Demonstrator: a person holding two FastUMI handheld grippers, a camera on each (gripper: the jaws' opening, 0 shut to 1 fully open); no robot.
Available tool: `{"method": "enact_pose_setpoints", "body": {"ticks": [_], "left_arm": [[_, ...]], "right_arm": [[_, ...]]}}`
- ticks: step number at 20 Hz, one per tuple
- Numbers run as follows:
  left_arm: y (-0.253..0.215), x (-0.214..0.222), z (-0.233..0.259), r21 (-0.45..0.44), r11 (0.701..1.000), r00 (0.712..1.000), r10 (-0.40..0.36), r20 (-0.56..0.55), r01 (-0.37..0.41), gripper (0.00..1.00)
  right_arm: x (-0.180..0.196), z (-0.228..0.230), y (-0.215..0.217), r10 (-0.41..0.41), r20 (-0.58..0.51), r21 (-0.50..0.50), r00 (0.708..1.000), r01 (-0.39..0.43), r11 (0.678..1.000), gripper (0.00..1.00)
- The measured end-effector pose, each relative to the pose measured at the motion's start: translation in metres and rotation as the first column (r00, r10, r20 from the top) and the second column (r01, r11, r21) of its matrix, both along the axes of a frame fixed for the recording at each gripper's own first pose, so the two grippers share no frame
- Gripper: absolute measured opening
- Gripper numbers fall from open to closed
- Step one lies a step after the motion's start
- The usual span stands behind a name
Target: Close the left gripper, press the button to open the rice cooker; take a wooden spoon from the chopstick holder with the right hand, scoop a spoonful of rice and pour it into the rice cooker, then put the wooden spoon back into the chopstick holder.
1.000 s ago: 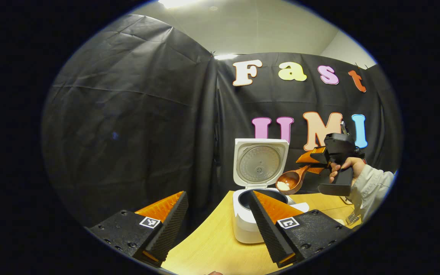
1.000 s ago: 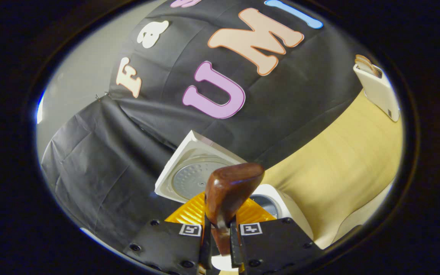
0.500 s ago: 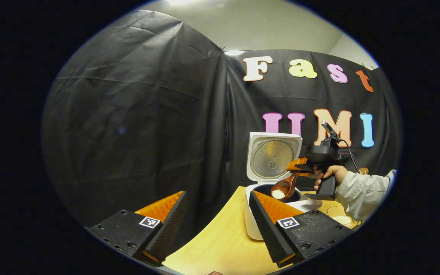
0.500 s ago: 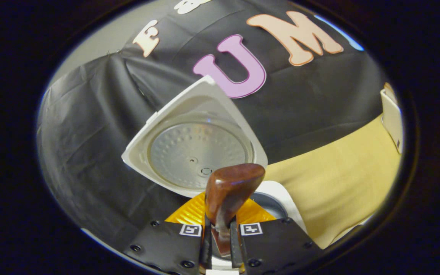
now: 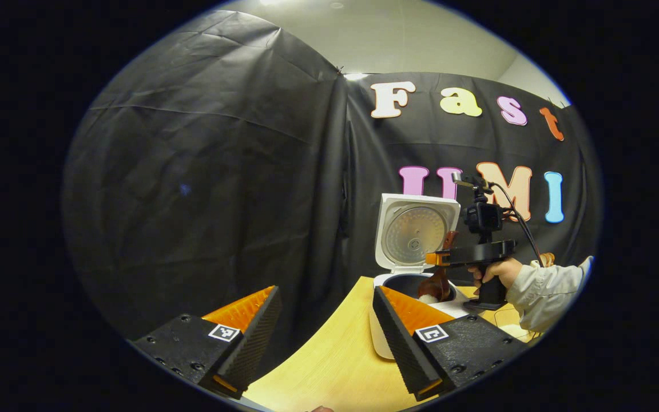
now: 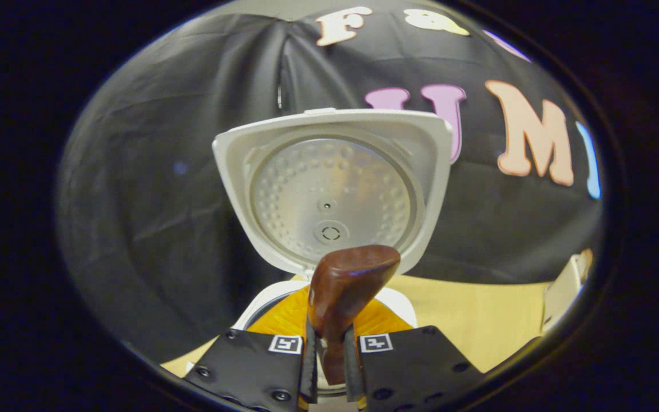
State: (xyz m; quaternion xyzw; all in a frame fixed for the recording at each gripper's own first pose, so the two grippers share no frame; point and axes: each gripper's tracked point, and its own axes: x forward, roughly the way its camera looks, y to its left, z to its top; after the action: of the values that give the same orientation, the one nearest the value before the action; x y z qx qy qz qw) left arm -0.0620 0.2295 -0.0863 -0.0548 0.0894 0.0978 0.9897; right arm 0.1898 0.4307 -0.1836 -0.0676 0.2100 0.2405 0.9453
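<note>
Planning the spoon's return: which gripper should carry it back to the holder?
Right. The right gripper is shut on the wooden spoon over the open rice cooker; the left gripper hangs open and empty.

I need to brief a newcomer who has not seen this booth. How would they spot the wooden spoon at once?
Find the white rice cooker on the wooden table, its lid standing open. Just above its pot, the right tool grips the wooden spoon, the one dark brown thing there, tipped down into the pot.

Wooden table [image 5: 329,366]; rice cooker [image 5: 384,335] on it
</note>
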Motion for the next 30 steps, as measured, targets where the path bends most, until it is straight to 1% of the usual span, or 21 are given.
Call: {"method": "enact_pose_setpoints", "body": {"ticks": [1, 2, 4, 5, 6, 7, 8, 9, 10, 11, 12, 13, 15, 16, 18, 21, 22, 23, 25, 26, 30], "left_arm": [[-0.002, 0.001, -0.001, -0.002, 1.000, 1.000, -0.005, 0.000, 0.005, 0.93], [-0.003, 0.001, -0.001, -0.003, 1.000, 1.000, -0.007, 0.002, 0.007, 0.95], [-0.005, 0.004, 0.001, -0.004, 1.000, 1.000, -0.013, 0.009, 0.013, 0.95], [-0.006, 0.004, 0.002, -0.002, 1.000, 1.000, -0.016, 0.012, 0.016, 0.95], [-0.008, 0.005, 0.003, -0.001, 1.000, 1.000, -0.018, 0.015, 0.018, 0.95], [-0.009, 0.006, 0.004, -0.001, 1.000, 1.000, -0.021, 0.018, 0.021, 0.93], [-0.010, 0.006, 0.006, -0.002, 1.000, 1.000, -0.023, 0.020, 0.023, 0.95], [-0.012, 0.007, 0.007, -0.002, 1.000, 0.999, -0.026, 0.023, 0.026, 0.95], [-0.012, 0.007, 0.007, 0.000, 1.000, 0.999, -0.028, 0.026, 0.028, 0.95], [-0.014, 0.006, 0.009, 0.003, 0.999, 0.999, -0.032, 0.030, 0.032, 0.93], [-0.015, 0.007, 0.011, 0.008, 0.999, 0.999, -0.036, 0.035, 0.036, 0.93], [-0.016, 0.007, 0.015, 0.013, 0.999, 0.998, -0.040, 0.040, 0.039, 0.95], [-0.018, 0.009, 0.018, 0.019, 0.999, 0.998, -0.046, 0.050, 0.045, 0.95], [-0.019, 0.009, 0.020, 0.021, 0.999, 0.997, -0.048, 0.052, 0.047, 0.92], [-0.023, 0.014, 0.024, 0.022, 0.998, 0.997, -0.056, 0.060, 0.055, 0.92], [-0.033, 0.021, 0.031, 0.030, 0.997, 0.994, -0.075, 0.077, 0.073, 0.92], [-0.037, 0.023, 0.034, 0.030, 0.996, 0.993, -0.083, 0.080, 0.081, 0.95], [-0.043, 0.026, 0.036, 0.028, 0.995, 0.992, -0.093, 0.085, 0.091, 0.93], [-0.055, 0.032, 0.040, 0.030, 0.993, 0.989, -0.115, 0.092, 0.113, 0.95], [-0.061, 0.036, 0.042, 0.033, 0.992, 0.987, -0.126, 0.097, 0.123, 0.93], [-0.082, 0.055, 0.053, 0.034, 0.986, 0.980, -0.165, 0.115, 0.162, 0.92]], "right_arm": [[-0.003, 0.002, 0.001, 0.023, 0.044, -0.037, 0.999, -0.021, 0.999, 0.22], [-0.004, 0.007, 0.002, 0.041, 0.085, -0.072, 0.996, -0.035, 0.997, 0.24], [-0.007, 0.016, 0.005, 0.070, 0.164, -0.133, 0.984, -0.048, 0.990, 0.24], [-0.008, 0.025, 0.006, 0.091, 0.212, -0.166, 0.973, -0.056, 0.985, 0.20], [-0.010, 0.035, 0.009, 0.114, 0.257, -0.197, 0.960, -0.063, 0.978, 0.20], [-0.012, 0.041, 0.009, 0.134, 0.292, -0.221, 0.947, -0.070, 0.973, 0.20], [-0.016, 0.049, 0.011, 0.151, 0.324, -0.234, 0.934, -0.076, 0.969, 0.21], [-0.017, 0.052, 0.011, 0.157, 0.342, -0.238, 0.927, -0.076, 0.968, 0.21], [-0.018, 0.057, 0.012, 0.155, 0.353, -0.232, 0.923, -0.075, 0.970, 0.21], [-0.018, 0.061, 0.011, 0.150, 0.353, -0.217, 0.924, -0.075, 0.973, 0.21], [-0.021, 0.064, 0.010, 0.139, 0.339, -0.190, 0.930, -0.076, 0.979, 0.21], [-0.023, 0.069, 0.007, 0.119, 0.312, -0.146, 0.943, -0.076, 0.986, 0.22], [-0.020, 0.079, -0.005, 0.068, 0.263, -0.065, 0.962, -0.053, 0.996, 0.22], [-0.018, 0.085, -0.011, 0.042, 0.250, -0.037, 0.967, -0.033, 0.999, 0.22], [-0.016, 0.098, -0.034, 0.002, 0.231, 0.003, 0.973, -0.003, 1.000, 0.22], [-0.014, 0.111, -0.065, -0.042, 0.207, 0.050, 0.977, 0.032, 0.998, 0.22], [-0.015, 0.115, -0.077, -0.057, 0.200, 0.063, 0.978, 0.045, 0.997, 0.22], [-0.016, 0.119, -0.090, -0.073, 0.193, 0.078, 0.979, 0.059, 0.995, 0.22], [-0.016, 0.125, -0.114, -0.106, 0.177, 0.107, 0.979, 0.088, 0.990, 0.22], [-0.017, 0.128, -0.125, -0.121, 0.170, 0.116, 0.978, 0.102, 0.988, 0.22], [-0.025, 0.131, -0.166, -0.167, 0.161, 0.134, 0.973, 0.146, 0.980, 0.22]]}}
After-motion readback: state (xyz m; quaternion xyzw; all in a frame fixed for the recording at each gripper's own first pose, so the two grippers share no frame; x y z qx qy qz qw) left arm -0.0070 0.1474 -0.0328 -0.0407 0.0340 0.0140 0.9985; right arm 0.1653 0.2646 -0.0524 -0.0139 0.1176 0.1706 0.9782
